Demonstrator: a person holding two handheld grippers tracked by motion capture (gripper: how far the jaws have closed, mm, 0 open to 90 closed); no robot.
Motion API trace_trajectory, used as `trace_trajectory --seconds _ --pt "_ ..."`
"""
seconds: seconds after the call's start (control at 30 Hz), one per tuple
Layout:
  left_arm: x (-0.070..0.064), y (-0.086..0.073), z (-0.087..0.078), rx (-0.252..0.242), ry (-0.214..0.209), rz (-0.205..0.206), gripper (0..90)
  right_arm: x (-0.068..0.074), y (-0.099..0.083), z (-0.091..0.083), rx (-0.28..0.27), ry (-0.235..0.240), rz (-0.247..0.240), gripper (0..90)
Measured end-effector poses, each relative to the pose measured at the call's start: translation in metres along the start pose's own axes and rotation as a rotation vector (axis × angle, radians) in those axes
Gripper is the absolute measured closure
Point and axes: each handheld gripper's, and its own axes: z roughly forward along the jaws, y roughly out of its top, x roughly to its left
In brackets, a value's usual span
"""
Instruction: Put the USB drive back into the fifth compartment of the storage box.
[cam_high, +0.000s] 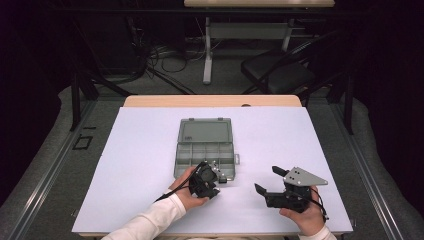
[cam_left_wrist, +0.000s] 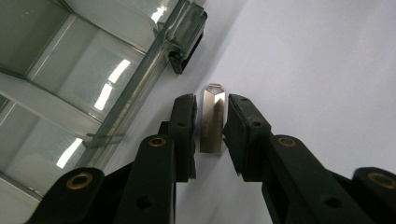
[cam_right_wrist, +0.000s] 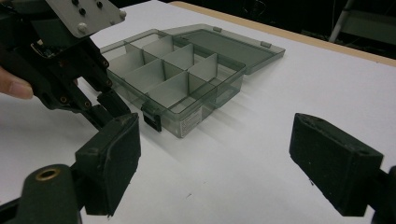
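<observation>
Compartment box (cam_high: 205, 147) lies lid-open on table (cam_high: 135, 165), visible cells bare; L tongs (cam_left_wrist: 210, 123) narrow, straddling USB stick (cam_left_wrist: 213, 117) (contact unclear); R tongs (cam_right_wrist: 219, 163) wide.

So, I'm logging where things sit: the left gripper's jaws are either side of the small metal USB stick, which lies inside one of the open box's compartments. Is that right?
Not quite. The left gripper does have its jaws on either side of the metal USB stick, but the stick lies on the white table surface beside the open compartment box, not inside a compartment. The left gripper view shows it.
</observation>
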Motion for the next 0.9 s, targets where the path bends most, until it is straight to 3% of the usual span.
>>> trace_trajectory --seconds 0.9 --pt "-0.0041 0.0006 0.0031 0.006 0.016 0.045 78.0 0.0003 -0.0003 0.0004 0.008 0.005 -0.002 16.5"
